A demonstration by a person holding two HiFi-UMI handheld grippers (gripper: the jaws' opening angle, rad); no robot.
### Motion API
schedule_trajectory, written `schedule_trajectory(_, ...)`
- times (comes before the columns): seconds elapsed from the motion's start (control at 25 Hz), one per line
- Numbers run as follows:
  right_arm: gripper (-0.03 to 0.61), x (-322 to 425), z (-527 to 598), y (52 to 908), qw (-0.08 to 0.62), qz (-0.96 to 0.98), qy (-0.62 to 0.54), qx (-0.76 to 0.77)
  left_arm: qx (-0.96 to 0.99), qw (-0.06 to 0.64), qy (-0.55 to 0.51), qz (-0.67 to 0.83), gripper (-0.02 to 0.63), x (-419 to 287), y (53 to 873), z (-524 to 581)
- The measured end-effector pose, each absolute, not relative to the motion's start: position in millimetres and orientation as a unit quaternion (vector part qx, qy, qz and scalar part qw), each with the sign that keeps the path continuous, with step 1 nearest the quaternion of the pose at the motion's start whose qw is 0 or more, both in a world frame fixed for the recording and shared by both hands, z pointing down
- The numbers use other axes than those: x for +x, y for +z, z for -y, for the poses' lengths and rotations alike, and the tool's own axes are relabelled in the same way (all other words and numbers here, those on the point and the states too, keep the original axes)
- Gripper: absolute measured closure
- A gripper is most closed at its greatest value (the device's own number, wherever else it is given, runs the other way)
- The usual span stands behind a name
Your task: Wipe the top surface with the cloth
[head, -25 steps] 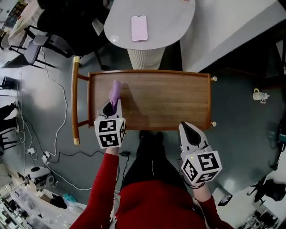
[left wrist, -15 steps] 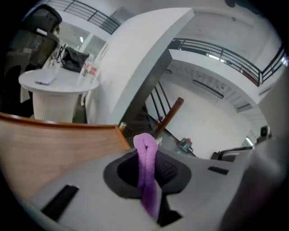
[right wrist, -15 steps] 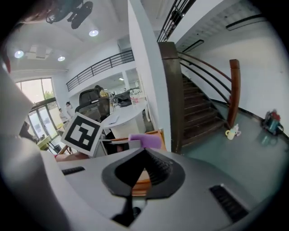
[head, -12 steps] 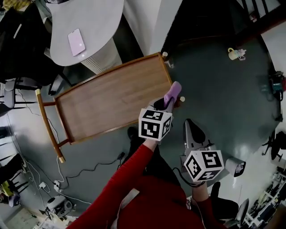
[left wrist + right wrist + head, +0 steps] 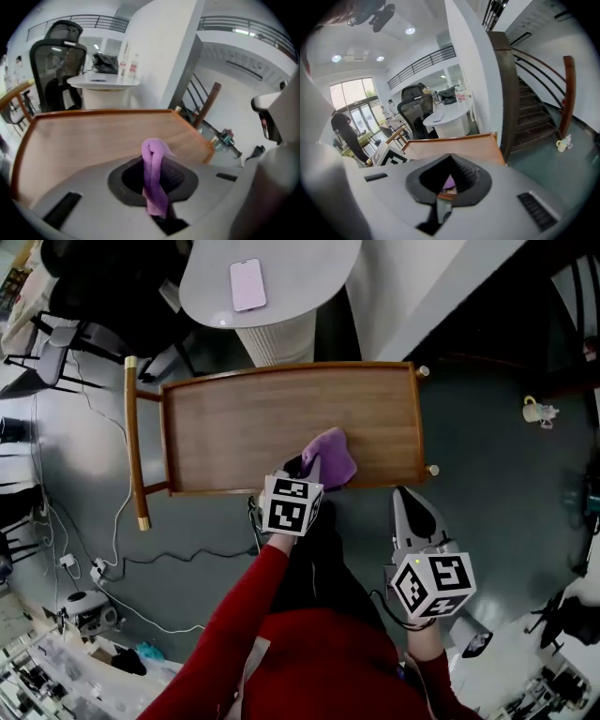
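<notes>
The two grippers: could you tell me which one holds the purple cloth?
The left gripper: its fingers pinch the purple cloth on the wooden top; the right gripper is empty, off the near edge.

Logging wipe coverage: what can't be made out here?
Whether cloth meets wooden top: in head view the left claw overlaps it; left gripper view shows only the pinched fold.
Dirt or streaks: too fine in every view.
What the pale floor object is: too small, head view.

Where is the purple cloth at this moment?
In the head view, the purple cloth lies on the wooden top, near its edge closest to the person, slightly right of centre, clamped in the left tool.
</notes>
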State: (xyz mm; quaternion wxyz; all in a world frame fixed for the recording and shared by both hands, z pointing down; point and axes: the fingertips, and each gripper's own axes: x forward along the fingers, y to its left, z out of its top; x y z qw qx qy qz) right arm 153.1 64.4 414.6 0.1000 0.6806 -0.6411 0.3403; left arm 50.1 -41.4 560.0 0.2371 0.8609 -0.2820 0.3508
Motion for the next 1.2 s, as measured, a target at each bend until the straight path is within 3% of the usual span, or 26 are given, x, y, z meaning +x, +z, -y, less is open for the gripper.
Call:
schedule_trajectory(0.28, 0.575, 85.2, 6.6, 419.0, 0.141, 0.741, 0.323, 0.572, 0.765, 0.199, 0.377, 0.482, 0.563, -143.9, 557.0, 103.1)
schedule_trajectory(0.48, 0.575, 45.3, 25.9, 417.7, 0.160, 0.775, 0.310, 0.527, 0.702, 0.199, 0.381, 0.567, 0.561, -224.4, 553.3, 103.5)
schedule_trajectory(0.8, 0.575, 29.5, 37.0, 417.1, 0.170, 0.787, 0.303, 0.510, 0.661, 0.172, 0.391, 0.617, 0.563, -258.7, 551.4, 95.9)
schedule_trajectory(1.0, 0.575, 35.9, 36.7, 414.4, 0.159, 0.774, 0.303, 0.532, 0.713, 0.176, 0.337, 0.589, 0.562, -233.6, 514.5, 106.1)
schedule_trajectory(1.2, 0.575, 62.7, 34.5, 404.9, 0.139, 0.751, 0.296, 0.573, 0.736, 0.082, 0.292, 0.606, 0.563, -216.7, 438.7, 190.2)
